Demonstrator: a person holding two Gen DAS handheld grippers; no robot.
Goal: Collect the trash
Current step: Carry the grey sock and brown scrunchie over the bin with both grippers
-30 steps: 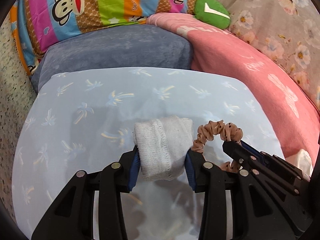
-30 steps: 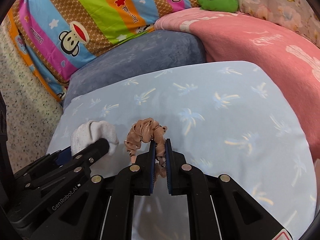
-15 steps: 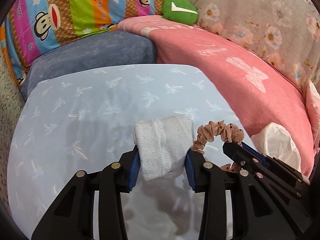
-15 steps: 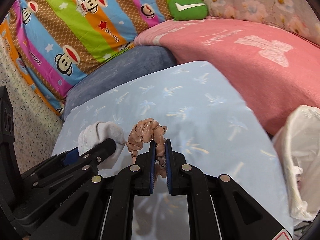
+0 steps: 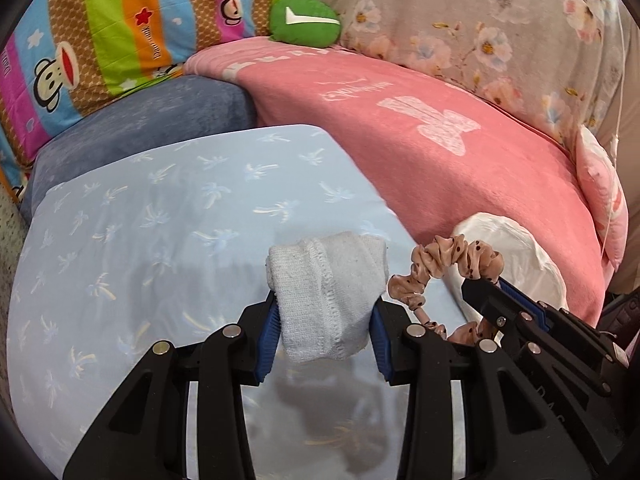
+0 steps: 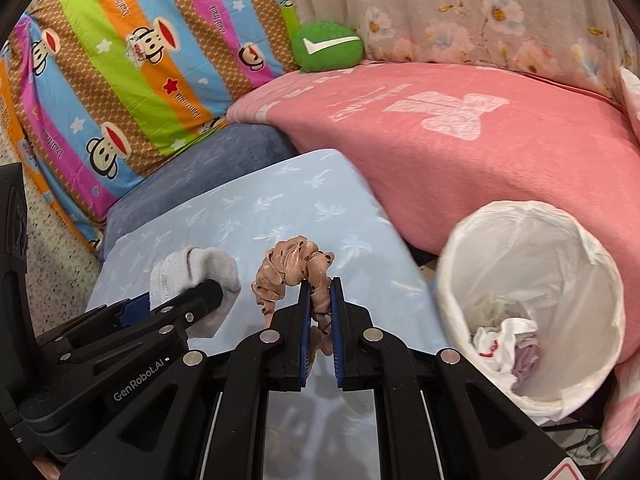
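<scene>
Both tools have swung toward the lined bin (image 6: 532,304) at the bed's edge, left tool (image 5: 324,320) clamping the sock (image 5: 326,292), right tool (image 6: 320,300) clamping the scrunchie (image 6: 292,268), drop pending.

Soft, even room light lay bright over everything, throwing only a dim blurred shadow on the pale blue palm-printed cushion (image 5: 168,216) under the tools, while both fisheye views bowed hard toward black rounded corners and the white plastic-lined round bin (image 6: 532,300) looked slightly smeared.
</scene>
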